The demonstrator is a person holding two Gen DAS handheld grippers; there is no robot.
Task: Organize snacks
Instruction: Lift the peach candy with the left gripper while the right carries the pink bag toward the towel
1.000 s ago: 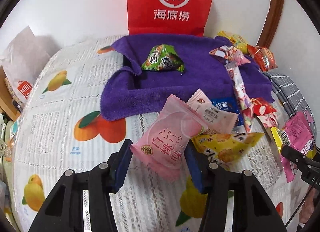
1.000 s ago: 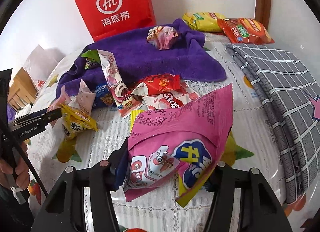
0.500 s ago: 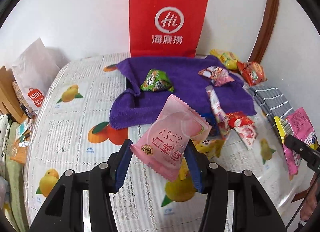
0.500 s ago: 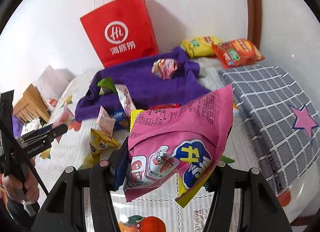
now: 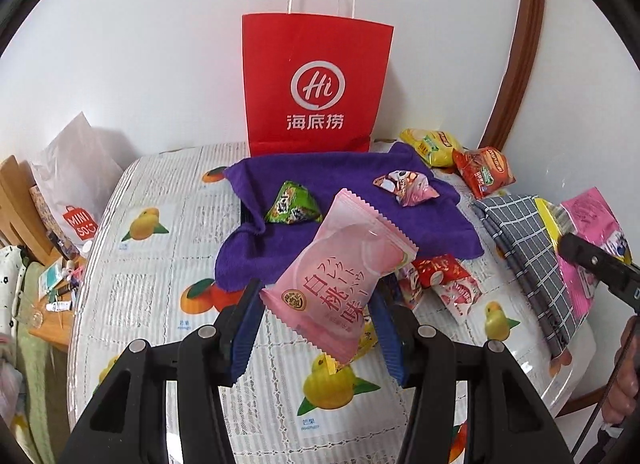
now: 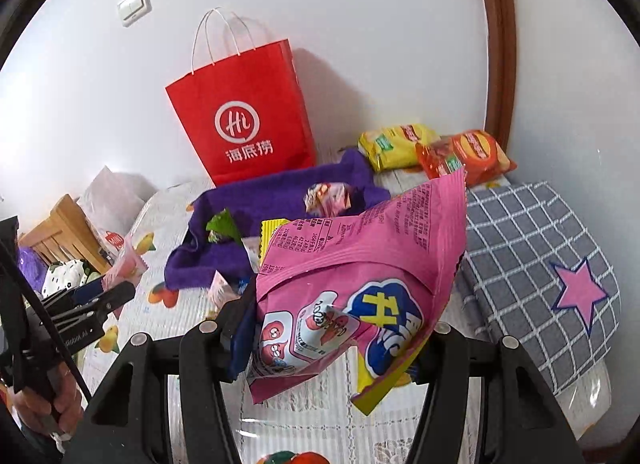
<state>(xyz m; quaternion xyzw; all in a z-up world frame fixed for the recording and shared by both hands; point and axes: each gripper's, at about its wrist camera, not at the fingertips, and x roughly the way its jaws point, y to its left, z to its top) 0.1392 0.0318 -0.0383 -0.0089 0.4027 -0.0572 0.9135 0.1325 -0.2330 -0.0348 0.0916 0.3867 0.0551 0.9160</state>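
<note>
On the table, at the wall: red bag (image 5: pixel 316 88) stands upright at the far edge, handles up, top open.
Table: round, covered by a fruit-print cloth (image 5: pixel 160 264).
Left gripper (image 5: pixel 316 328): jaws narrow, clamped on a pale pink pack (image 5: pixel 340 276); the pack is held clear above the table, tilted, its upper end leaning toward the purple towel.
Right gripper (image 6: pixel 336 340): jaws part-way closed on a large pink bag (image 6: pixel 360 276); the bag stands up between the jaws and hides most of the right-hand one; it is off the table.
Purple towel (image 5: pixel 352 216): spread in front of the red bag, rumpled at the near left corner.
On the towel: green pack (image 5: pixel 292 208) at left, pink-and-white pack (image 5: pixel 404 186) at right, apart from each other.
Near edge of towel: red pack (image 5: pixel 436 268) and a red-and-white pack (image 5: pixel 460 292) lie touching on the cloth; a yellow pack (image 5: pixel 366 340) lies partly hidden behind the pale pink pack.
Far right, by the wall: yellow chip bag (image 5: pixel 432 144) and orange chip bag (image 5: pixel 484 172), overlapping.
Grey checked cloth (image 6: pixel 532 264): folded at the table's right side, pink star on it.
Person: a hand (image 6: pixel 44 404) on the left gripper's handle shows in the right wrist view.
Left of table: white shopping bag (image 5: pixel 76 188) and wooden furniture (image 6: pixel 60 236), contents unclear.
</note>
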